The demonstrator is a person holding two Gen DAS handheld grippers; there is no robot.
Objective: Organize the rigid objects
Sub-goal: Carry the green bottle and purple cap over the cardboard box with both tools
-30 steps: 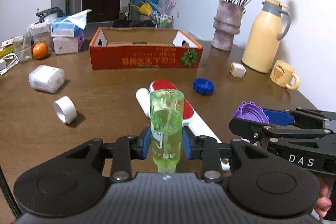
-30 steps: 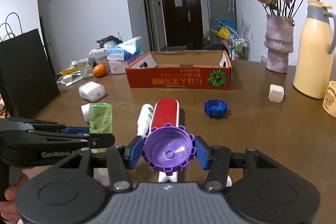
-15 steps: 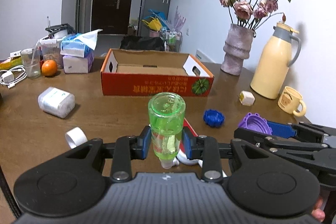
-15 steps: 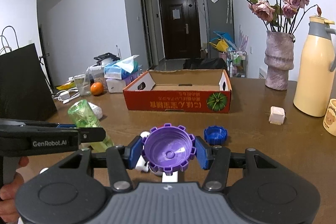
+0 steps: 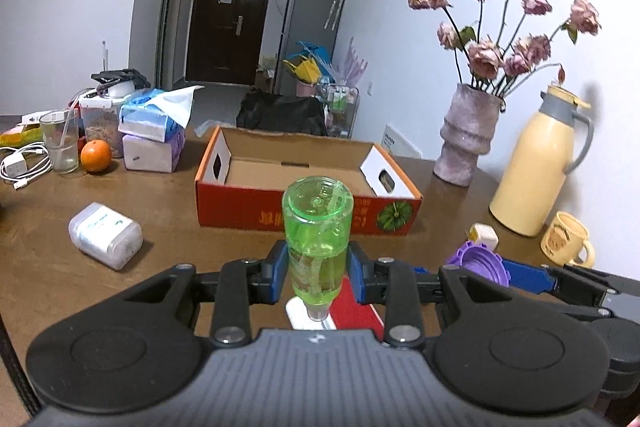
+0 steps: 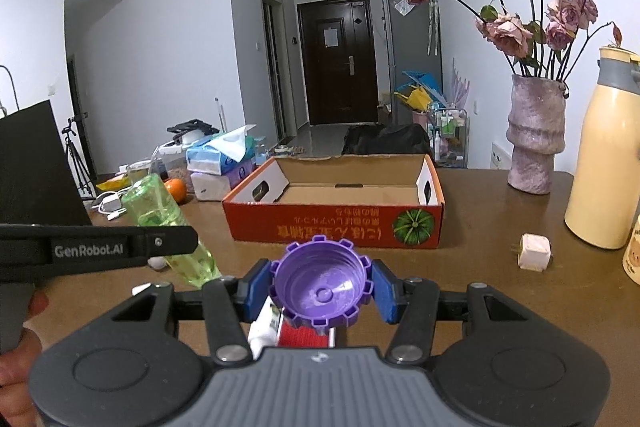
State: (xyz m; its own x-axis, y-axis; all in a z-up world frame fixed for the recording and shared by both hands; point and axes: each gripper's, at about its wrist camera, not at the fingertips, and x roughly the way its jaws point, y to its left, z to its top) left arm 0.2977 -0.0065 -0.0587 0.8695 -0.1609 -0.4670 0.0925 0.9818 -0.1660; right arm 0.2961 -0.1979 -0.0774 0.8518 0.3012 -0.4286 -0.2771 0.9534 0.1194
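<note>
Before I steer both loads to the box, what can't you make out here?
- Cardboard box: its near wall hides the front strip of floor in both wrist views.
- Red lint brush: mostly hidden behind the left gripper and green bottle.
- Yellow mug: cut off by the right-wrist frame edge.
- Green bottle's label: too blurred to read.

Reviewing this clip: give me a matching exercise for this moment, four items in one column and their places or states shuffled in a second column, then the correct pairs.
Items:
1. green bottle
2. purple cap
3. cardboard box
4. white container

Places or states:
A. lying on its side on the table
B. clamped in the right gripper
C. open, nothing visible inside
D. clamped in the left gripper

Pairs: 1-D, 2-B, 3-C, 4-A
</note>
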